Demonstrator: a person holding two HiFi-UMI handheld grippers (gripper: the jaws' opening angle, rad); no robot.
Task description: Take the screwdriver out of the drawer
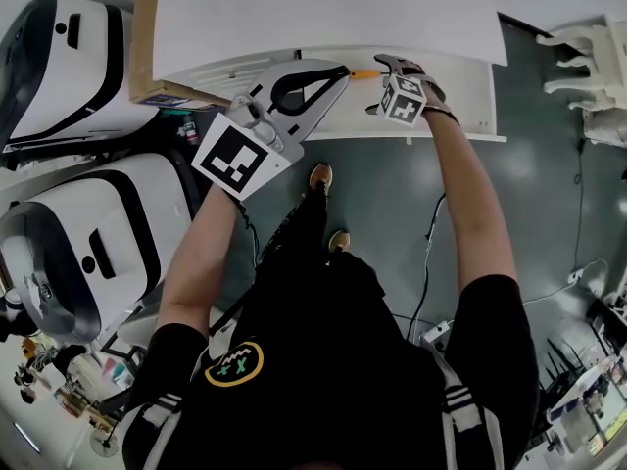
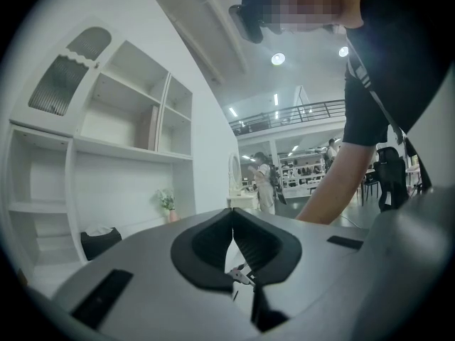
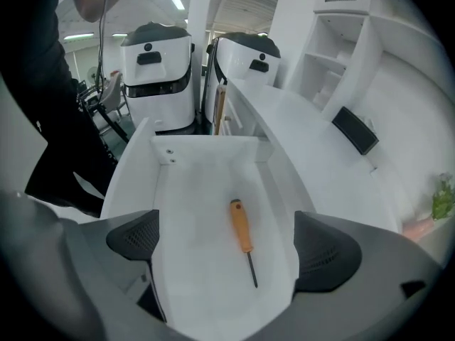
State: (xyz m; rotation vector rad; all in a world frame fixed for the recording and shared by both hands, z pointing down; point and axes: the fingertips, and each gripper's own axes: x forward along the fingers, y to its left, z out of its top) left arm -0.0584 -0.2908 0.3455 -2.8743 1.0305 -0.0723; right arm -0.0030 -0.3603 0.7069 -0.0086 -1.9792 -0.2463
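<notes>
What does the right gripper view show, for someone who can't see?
An orange-handled screwdriver with a thin dark shaft lies flat in an open white drawer. The right gripper hovers over it, dark grey jaws wide apart.

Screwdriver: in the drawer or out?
In. The screwdriver lies flat on the floor of the open drawer. The right tool hovers over it with jaws wide apart, not touching it.

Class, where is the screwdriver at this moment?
In the right gripper view, the screwdriver lies loose on the floor of the open drawer, right of its middle, below the open right gripper.
</notes>
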